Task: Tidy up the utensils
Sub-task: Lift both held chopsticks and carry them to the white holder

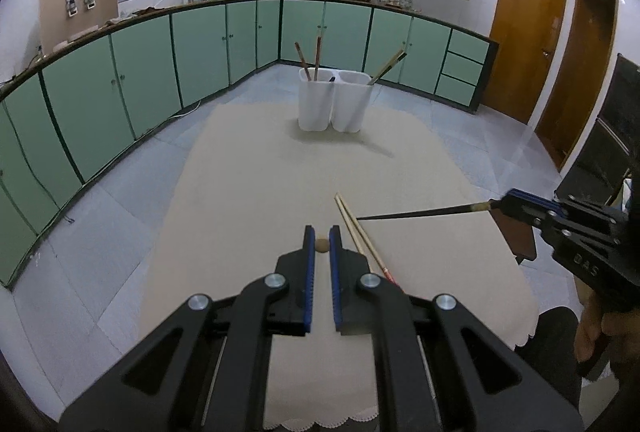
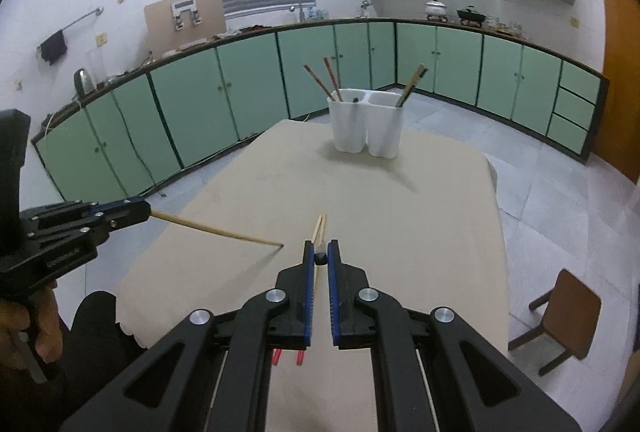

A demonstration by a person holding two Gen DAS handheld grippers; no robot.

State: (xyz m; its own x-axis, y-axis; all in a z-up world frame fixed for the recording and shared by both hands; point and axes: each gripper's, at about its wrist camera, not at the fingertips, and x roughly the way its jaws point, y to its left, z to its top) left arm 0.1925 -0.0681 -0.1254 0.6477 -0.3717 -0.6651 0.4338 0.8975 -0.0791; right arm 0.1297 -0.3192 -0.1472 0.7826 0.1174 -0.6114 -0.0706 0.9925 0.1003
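Both grippers hold one chopstick each above the table (image 1: 248, 192). The left gripper (image 1: 321, 246) has its jaws narrowed on a light wooden chopstick (image 2: 216, 231); in its own view only the round butt end shows between the pads, while the right wrist view shows the stick running out sideways, its tip down at or near the cloth. The right gripper (image 2: 319, 258) is likewise clamped narrow on a dark chopstick (image 1: 420, 214), seen end-on in its own view and as a thin black stick with a pale end from the left wrist view, tip pointing toward the table middle. A loose pair (image 1: 360, 232) of pale chopsticks with red ends lies on the cloth, just in front of and partly under the grippers. The white two-cup holder (image 1: 334, 104) stands at the far end, well apart from both grippers. Its left cup already holds two reddish-brown sticks (image 1: 310, 58) plus a dark item barely poking out; the right cup holds a leaning pair (image 1: 387, 68). So the task looks partly done: several utensils sorted, two sticks in transit, the loose pair not yet picked up. Which cup each held stick belongs in cannot be told for sure.
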